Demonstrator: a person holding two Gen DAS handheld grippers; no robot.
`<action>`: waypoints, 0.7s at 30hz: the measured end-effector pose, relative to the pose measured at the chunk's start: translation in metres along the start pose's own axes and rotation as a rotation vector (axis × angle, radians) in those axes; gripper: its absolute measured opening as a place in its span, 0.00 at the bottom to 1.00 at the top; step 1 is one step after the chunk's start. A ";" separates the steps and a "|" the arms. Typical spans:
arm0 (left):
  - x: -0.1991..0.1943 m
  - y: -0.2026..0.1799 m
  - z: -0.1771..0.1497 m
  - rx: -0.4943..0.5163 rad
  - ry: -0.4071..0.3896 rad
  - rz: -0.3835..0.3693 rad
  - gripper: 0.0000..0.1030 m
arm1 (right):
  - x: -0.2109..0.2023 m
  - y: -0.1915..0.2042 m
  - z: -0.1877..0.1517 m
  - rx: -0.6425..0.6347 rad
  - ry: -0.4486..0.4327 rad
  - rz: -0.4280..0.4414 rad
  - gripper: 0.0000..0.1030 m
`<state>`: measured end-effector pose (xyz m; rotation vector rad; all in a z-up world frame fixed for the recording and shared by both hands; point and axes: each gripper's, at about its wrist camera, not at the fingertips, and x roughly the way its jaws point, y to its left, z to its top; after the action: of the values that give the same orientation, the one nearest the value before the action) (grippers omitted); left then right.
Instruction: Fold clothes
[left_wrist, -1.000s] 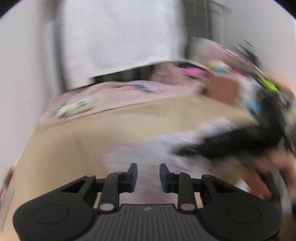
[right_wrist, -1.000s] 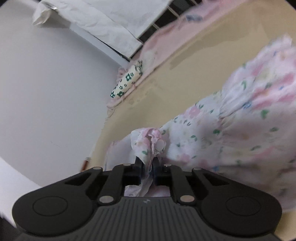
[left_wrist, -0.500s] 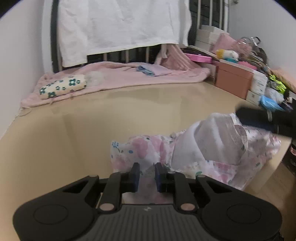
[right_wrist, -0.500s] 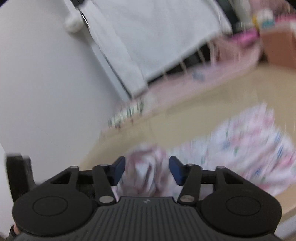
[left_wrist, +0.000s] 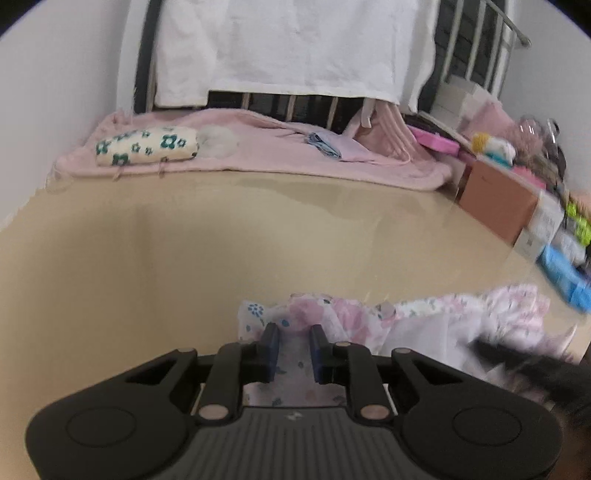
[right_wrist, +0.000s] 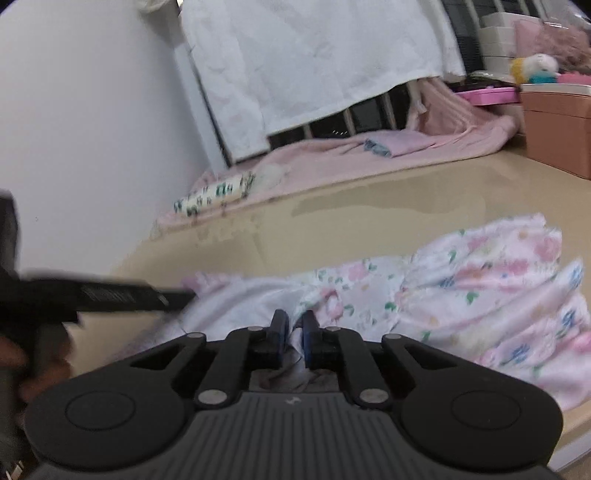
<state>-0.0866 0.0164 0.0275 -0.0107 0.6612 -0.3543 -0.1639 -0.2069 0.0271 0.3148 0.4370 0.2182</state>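
The right gripper (right_wrist: 293, 325), wide open half a second ago, has just been closing on the floral garment (right_wrist: 461, 291). The left gripper (left_wrist: 293, 338) narrows slightly over its edge.

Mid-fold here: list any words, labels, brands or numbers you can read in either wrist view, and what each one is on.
No text is readable in either view.
White box beside the brown box: faint print, too blurred to read.
Small emblem on the black tool housing: a mark, not letters.
Floral garment: printed flowers only, no wording.
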 end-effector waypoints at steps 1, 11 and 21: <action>-0.001 -0.003 -0.002 0.025 -0.001 0.010 0.16 | -0.011 -0.003 0.003 0.010 -0.025 0.018 0.29; -0.025 -0.029 -0.022 0.082 0.024 0.080 0.18 | -0.012 0.018 -0.016 -0.401 0.181 0.126 0.14; -0.056 -0.021 -0.011 0.092 0.042 -0.049 0.25 | -0.043 -0.029 0.006 -0.082 0.120 0.052 0.35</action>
<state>-0.1415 0.0158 0.0549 0.0684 0.6869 -0.4327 -0.1950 -0.2468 0.0390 0.2333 0.5375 0.3061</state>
